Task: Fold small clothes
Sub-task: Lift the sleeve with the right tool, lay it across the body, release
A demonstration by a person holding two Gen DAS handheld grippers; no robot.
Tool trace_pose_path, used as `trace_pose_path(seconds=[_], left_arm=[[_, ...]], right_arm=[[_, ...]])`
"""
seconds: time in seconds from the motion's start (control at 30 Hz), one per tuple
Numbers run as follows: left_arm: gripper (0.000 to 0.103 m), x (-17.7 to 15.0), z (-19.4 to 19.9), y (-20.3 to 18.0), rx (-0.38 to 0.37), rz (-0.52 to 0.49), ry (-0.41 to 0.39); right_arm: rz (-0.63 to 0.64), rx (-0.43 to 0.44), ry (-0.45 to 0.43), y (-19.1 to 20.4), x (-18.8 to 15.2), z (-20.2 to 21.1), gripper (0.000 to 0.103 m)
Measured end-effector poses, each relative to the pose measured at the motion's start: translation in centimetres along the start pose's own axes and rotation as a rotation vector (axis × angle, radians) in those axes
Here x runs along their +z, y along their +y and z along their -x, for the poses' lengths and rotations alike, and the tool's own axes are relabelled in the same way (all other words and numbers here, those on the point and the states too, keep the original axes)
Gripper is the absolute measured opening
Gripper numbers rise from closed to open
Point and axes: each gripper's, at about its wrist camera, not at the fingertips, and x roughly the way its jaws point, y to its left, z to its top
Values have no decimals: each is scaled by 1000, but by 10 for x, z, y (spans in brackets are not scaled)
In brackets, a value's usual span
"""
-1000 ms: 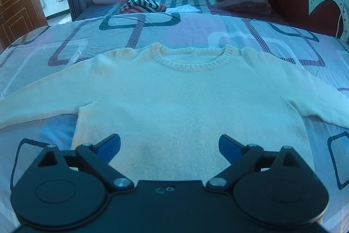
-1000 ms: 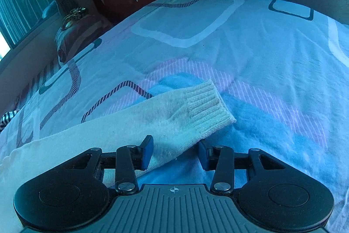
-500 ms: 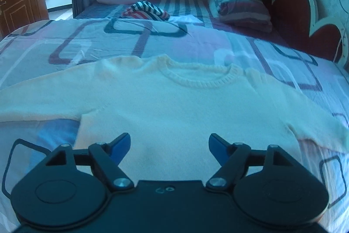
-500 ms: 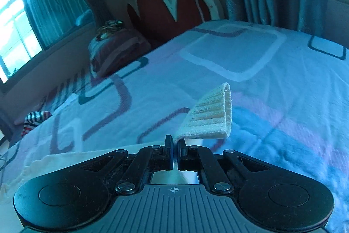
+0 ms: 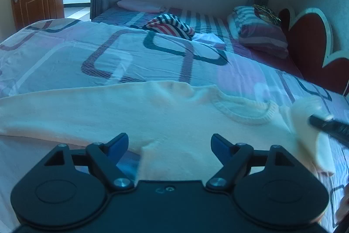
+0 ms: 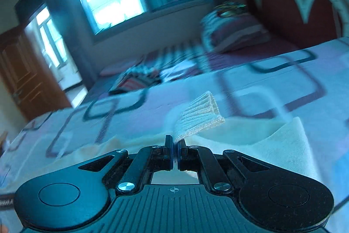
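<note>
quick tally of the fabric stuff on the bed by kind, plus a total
cream sweater: 1
striped garment: 1
white folded cloth: 1
striped pillow: 1
pink pillow: 1
patterned quilt: 1
total: 6

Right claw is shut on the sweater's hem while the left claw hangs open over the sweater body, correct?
Not the hem: the right wrist view shows the right claw shut on the ribbed sleeve cuff. The left claw does hang open over the sweater body.
</note>
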Motion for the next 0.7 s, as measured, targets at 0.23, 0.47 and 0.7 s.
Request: trace_pose_path(seconds=[0.23, 0.47, 0.7], left_arm=[[84, 1, -16, 23, -56, 9, 31], [85, -3, -43, 15, -242, 125, 162], [67, -16, -87, -10, -371, 251, 290]], right_arm=[[116, 88, 167, 65, -53, -53, 7], [129, 32, 118, 36, -57, -15, 43], [221, -201, 61, -26, -74, 33, 49]])
